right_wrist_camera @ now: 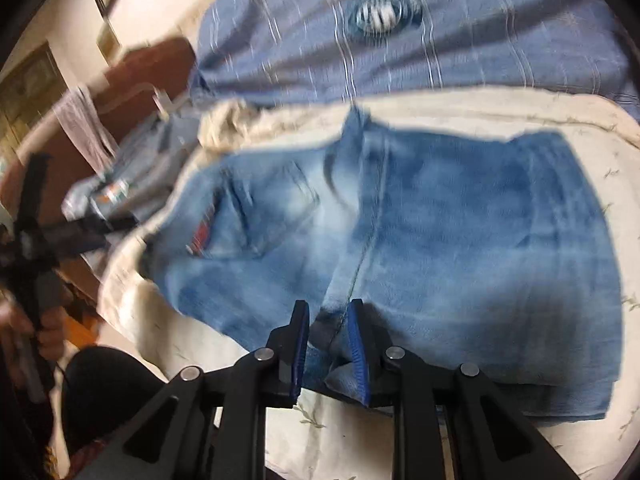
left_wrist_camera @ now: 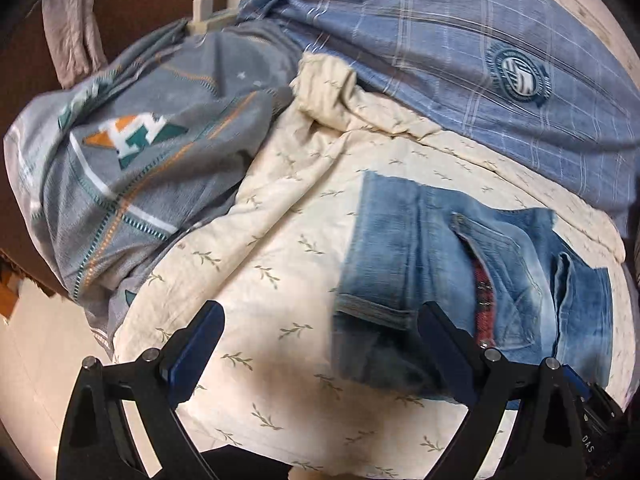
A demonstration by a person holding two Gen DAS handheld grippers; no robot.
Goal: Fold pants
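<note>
Faded blue jeans (left_wrist_camera: 460,272) lie folded on a cream leaf-print sheet (left_wrist_camera: 272,272); a red plaid lining shows at the waist. My left gripper (left_wrist_camera: 320,328) is open wide and empty, above the sheet beside the jeans' left edge. In the right wrist view the jeans (right_wrist_camera: 440,220) fill the middle, blurred. My right gripper (right_wrist_camera: 329,320) has its blue pads close together with a fold of the jeans' near edge between them. The left gripper (right_wrist_camera: 92,226) shows at the far left of that view.
A grey patterned pillow (left_wrist_camera: 132,168) lies left of the sheet. A blue checked blanket (left_wrist_camera: 460,40) lies behind the jeans. A white charger (left_wrist_camera: 202,10) sits near the brown headboard. The bed edge and pale floor (left_wrist_camera: 40,360) are at lower left.
</note>
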